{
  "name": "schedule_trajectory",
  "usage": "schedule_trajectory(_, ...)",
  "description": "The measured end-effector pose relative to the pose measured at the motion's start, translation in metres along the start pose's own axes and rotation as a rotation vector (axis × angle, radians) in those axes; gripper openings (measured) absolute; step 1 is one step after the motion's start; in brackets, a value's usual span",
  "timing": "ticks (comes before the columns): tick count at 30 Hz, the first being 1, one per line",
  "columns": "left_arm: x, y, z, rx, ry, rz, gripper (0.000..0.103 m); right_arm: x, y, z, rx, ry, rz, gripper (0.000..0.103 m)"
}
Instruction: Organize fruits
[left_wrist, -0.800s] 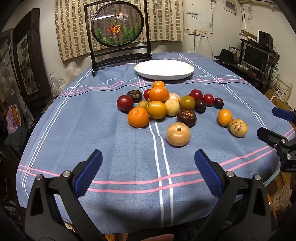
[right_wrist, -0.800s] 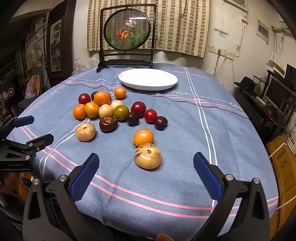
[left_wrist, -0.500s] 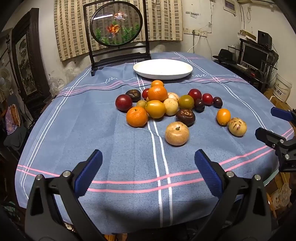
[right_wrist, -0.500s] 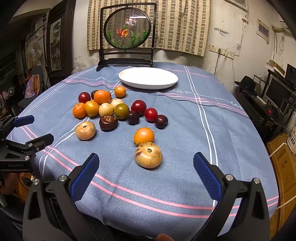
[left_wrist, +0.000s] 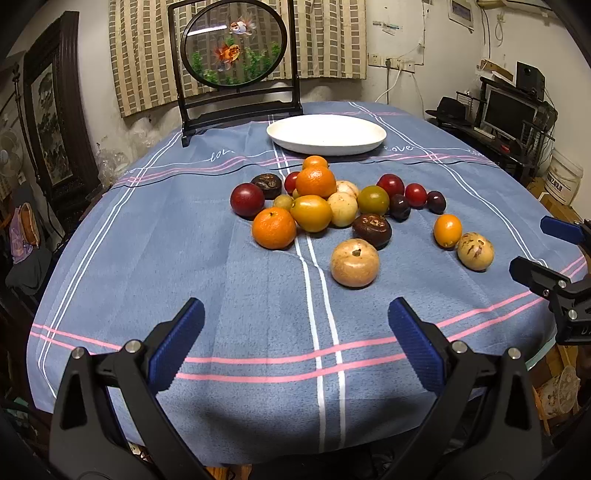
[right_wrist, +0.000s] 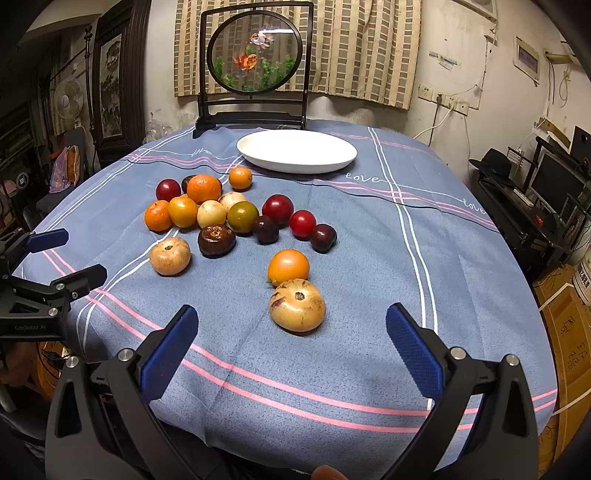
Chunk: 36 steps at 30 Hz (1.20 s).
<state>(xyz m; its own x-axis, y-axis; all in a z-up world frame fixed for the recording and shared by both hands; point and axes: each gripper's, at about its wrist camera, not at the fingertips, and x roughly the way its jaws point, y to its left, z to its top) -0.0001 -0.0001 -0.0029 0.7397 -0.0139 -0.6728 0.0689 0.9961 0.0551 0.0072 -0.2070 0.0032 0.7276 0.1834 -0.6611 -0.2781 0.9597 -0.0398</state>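
Left wrist view showed the left gripper (left_wrist: 295, 341) spread wide and holding nothing, short of the fruit pile (left_wrist: 332, 206), which lay just in front of the white plate (left_wrist: 327, 134) on the blue tablecloth (left_wrist: 166, 258). The right gripper (right_wrist: 291, 347) also gaped wide and unladen, with a speckled tan fruit (right_wrist: 297, 304) nearest it and farthest from the plate.

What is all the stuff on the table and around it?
Plate: one, white, empty, far side of table.
Fruits: many, orange, yellow, red, dark purple, tan, piled loosely mid-table, none on the plate.
Tan speckled fruit: one, nearest the right gripper, touching an orange fruit.
Goldfish screen: one, round, black frame, behind the plate.
Tablecloth: one, blue with pink and white stripes.
Monitor: one, black, off to the right.
Left gripper: open, empty.
Right gripper: open, empty.
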Motion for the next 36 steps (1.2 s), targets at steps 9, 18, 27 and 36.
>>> schedule_trajectory(9,0.0022,-0.0006,-0.0009,0.002,0.006,-0.001,0.101,0.0027,0.0009,-0.0007,-0.001,0.006,0.0,0.102)
schedule_trajectory(18,0.0025,0.0005,-0.0012,-0.004,0.009,-0.001,0.101,0.0022,0.0006,-0.0007,-0.002,0.008,-0.001,0.102)
schedule_trajectory(27,0.0028,0.0005,-0.0014,-0.004,0.01,-0.002,0.101,0.004,0.0009,-0.0016,-0.002,0.011,-0.001,0.102)
schedule_trajectory(36,0.0058,0.0028,-0.0033,-0.006,0.017,0.0,0.101,0.0045,0.0006,-0.0036,0.0,0.014,-0.001,0.102)
